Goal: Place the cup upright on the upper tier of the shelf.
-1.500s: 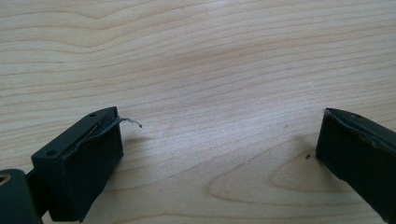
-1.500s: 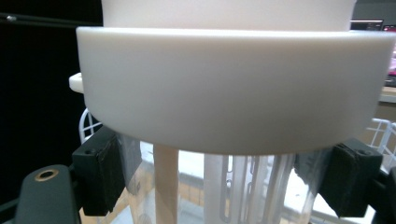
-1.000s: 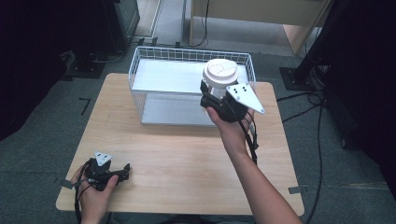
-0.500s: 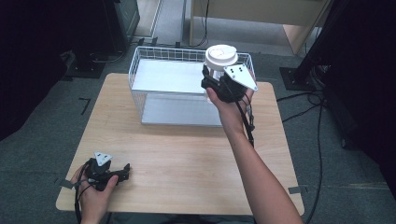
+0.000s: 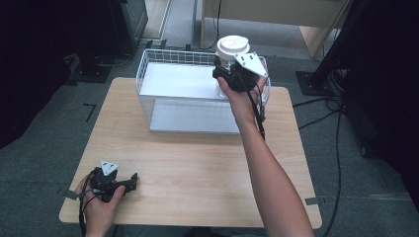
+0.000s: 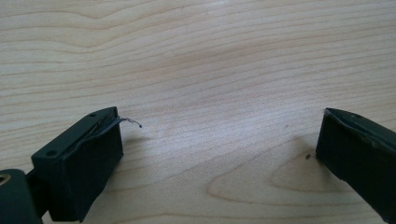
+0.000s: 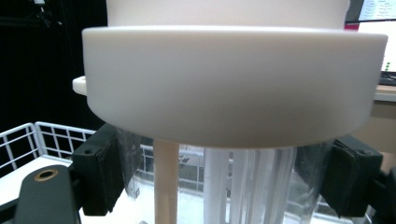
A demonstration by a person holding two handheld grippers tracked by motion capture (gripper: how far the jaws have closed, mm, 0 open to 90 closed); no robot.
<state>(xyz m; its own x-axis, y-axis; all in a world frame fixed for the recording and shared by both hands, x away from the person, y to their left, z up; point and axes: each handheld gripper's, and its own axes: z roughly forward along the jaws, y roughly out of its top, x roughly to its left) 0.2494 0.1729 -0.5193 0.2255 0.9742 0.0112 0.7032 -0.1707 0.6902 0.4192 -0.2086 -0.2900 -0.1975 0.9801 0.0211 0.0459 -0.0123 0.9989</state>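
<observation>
A clear container with a wide white lid (image 5: 232, 45) hangs above the far right corner of a white wire basket (image 5: 148, 64). My right gripper (image 5: 228, 74) is shut on its clear body just under the lid. In the right gripper view the lid (image 7: 233, 79) looms close, the black pads (image 7: 100, 172) press the clear wall from both sides, and pale sticks stand inside. My left gripper (image 5: 129, 180) rests on the wooden table (image 5: 197, 168) at the front left. Its jaws are open over bare wood (image 6: 219, 154) with nothing between them.
The basket has a white floor and stands at the table's far edge. Dark stands and cables lie on the grey floor around the table. A wooden desk is behind the basket.
The right hand has carried the lidded container away from me, from the basket's near right side to over its far right corner. The left hand has stayed put.
</observation>
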